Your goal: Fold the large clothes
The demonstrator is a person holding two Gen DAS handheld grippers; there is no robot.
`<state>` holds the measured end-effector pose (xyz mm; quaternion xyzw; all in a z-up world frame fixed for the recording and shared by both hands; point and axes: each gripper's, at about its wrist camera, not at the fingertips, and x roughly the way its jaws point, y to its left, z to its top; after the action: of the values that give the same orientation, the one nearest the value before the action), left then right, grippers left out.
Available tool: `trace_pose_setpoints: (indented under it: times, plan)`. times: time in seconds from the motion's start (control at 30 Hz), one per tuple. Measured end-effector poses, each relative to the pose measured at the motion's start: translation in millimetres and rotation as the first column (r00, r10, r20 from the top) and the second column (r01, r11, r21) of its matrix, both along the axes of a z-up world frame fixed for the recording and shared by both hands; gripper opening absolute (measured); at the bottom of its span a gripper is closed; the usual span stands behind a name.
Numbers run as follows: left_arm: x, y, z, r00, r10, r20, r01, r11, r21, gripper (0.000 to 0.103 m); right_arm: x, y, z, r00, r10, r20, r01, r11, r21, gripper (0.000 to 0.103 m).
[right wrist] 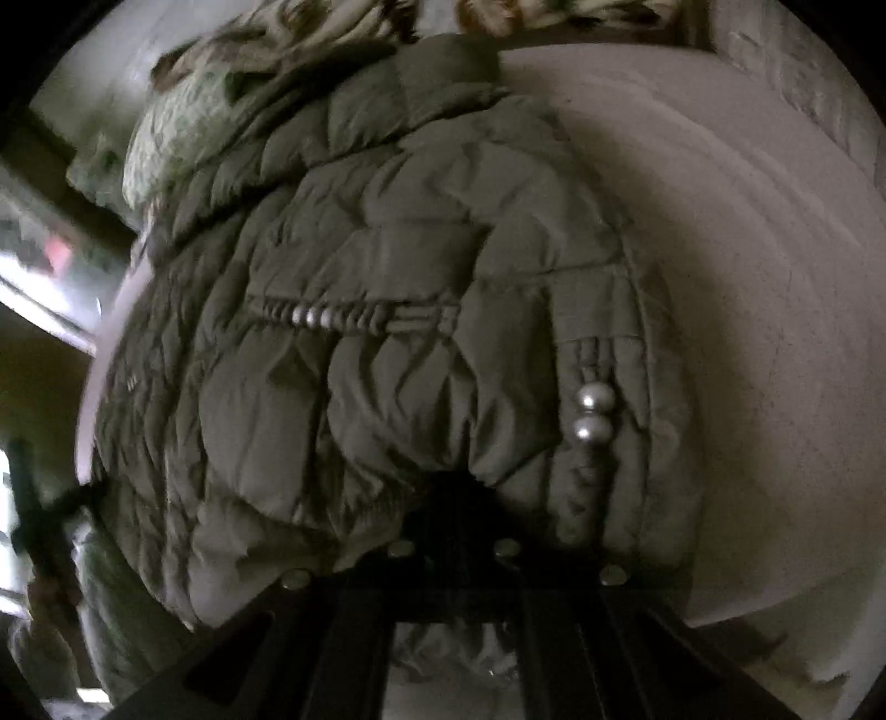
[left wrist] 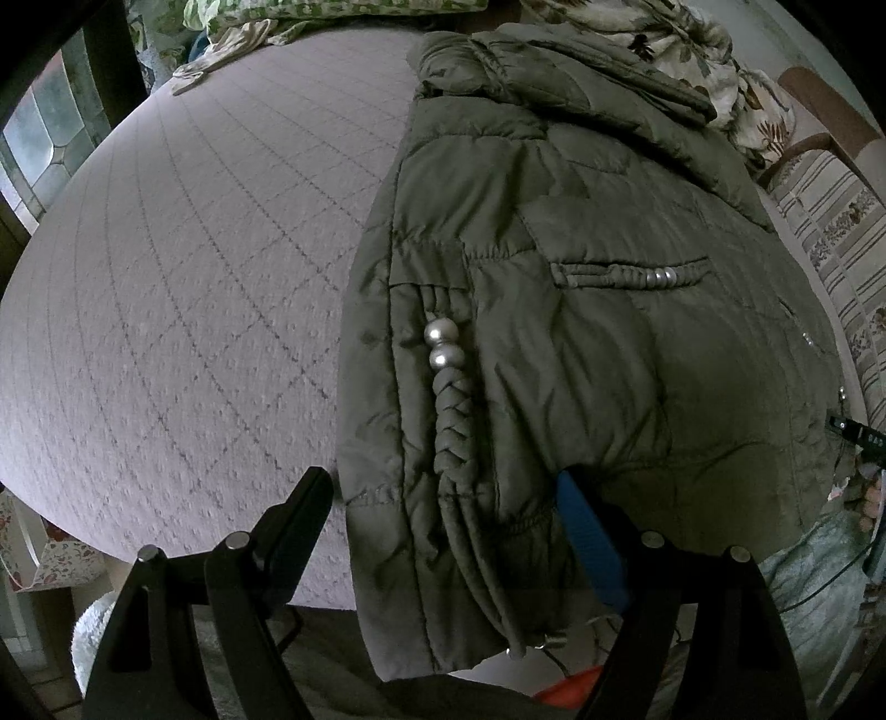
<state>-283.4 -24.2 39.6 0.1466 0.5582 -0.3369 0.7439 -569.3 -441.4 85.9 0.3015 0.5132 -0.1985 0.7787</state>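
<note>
A: The olive quilted jacket is lying spread on the pale grey quilted bedcover, taking up the right part of the left camera's view, with its hem hanging over the near edge of the bed.

B: And the left gripper is standing with its jaws wide apart, straddling that hem corner. One black finger is sitting over bare bedcover just beside the jacket's edge, and the blue-padded finger is lying against the jacket fabric. Nothing is being pinched there.

A: Between them I am seeing the braided cord running down the jacket, topped by two silver beads.

B: Over on the right camera, the picture is blurring, but the right gripper is showing its fingers drawn fully together, buried in a puckered fold of the jacket at the hem. The fabric is bunching around the tips, so it is gripping the jacket.

A: The same beads are sitting to the right of that grip, and a row of smaller beads on the pocket trim is running across the middle.

B: At the far end, the jacket's collar is resting against a heap of floral bedding
</note>
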Motion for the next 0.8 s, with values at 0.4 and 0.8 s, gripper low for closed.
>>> trace_pose_setpoints:
  times: [0.4, 0.8]
  plan:
    - [-0.8, 2.6, 0.9, 1.0, 0.011, -0.007, -0.011, 1.0, -0.003, 0.083, -5.3, 13.1, 2.3, 0.99, 0.142, -0.022, -0.143, 0.988, -0.054, 0.003]
    - [-3.4, 8.0, 4.5, 1.0, 0.011, -0.003, -0.011, 1.0, -0.013, 0.083, -19.8, 55.7, 34.2, 0.949, 0.304, 0.081, -0.271, 0.921, -0.281, 0.003]
